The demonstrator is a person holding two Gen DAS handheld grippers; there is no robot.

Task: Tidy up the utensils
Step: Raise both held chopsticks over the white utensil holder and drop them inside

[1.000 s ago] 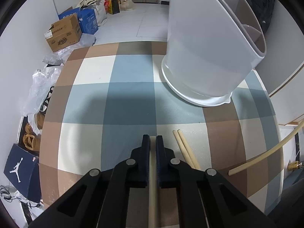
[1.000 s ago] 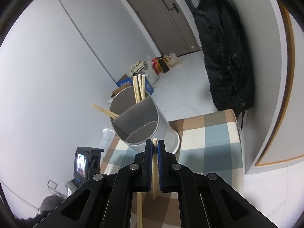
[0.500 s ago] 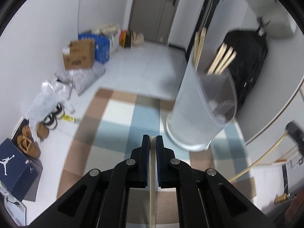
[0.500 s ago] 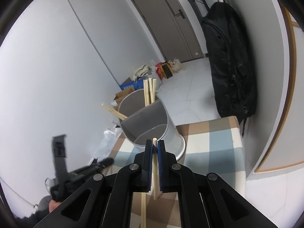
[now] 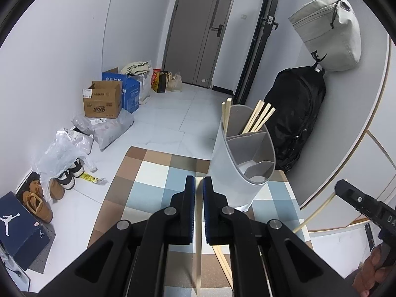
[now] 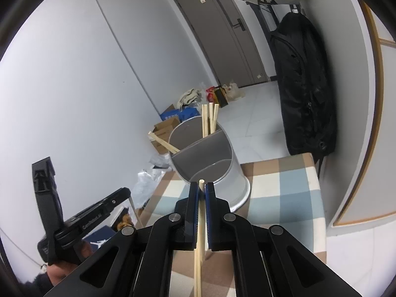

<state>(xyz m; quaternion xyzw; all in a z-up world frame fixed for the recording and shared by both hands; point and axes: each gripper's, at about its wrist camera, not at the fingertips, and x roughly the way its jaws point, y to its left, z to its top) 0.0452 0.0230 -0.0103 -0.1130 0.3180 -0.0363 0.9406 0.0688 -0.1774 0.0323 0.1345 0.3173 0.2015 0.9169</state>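
A grey divided utensil holder (image 5: 243, 163) stands on the checked table (image 5: 158, 180), with several wooden chopsticks (image 5: 259, 118) upright in its far compartments. It also shows in the right wrist view (image 6: 210, 158). My left gripper (image 5: 198, 185) is shut on a wooden chopstick (image 5: 198, 235), raised above the table, left of the holder. My right gripper (image 6: 202, 190) is shut on another wooden chopstick (image 6: 200, 235), just in front of the holder's near rim. Loose chopsticks (image 5: 221, 259) lie on the table under the left gripper.
A black backpack (image 5: 297, 118) hangs on the wall behind the holder, a grey bag (image 5: 329, 27) above it. Cardboard boxes (image 5: 104, 99), plastic bags and shoes lie on the floor at the left. The left gripper shows at the left of the right wrist view (image 6: 81, 217).
My left gripper has risen well above the table with its chopstick, so the holder now looks small and far. My right gripper has edged closer to the holder with its chopstick.
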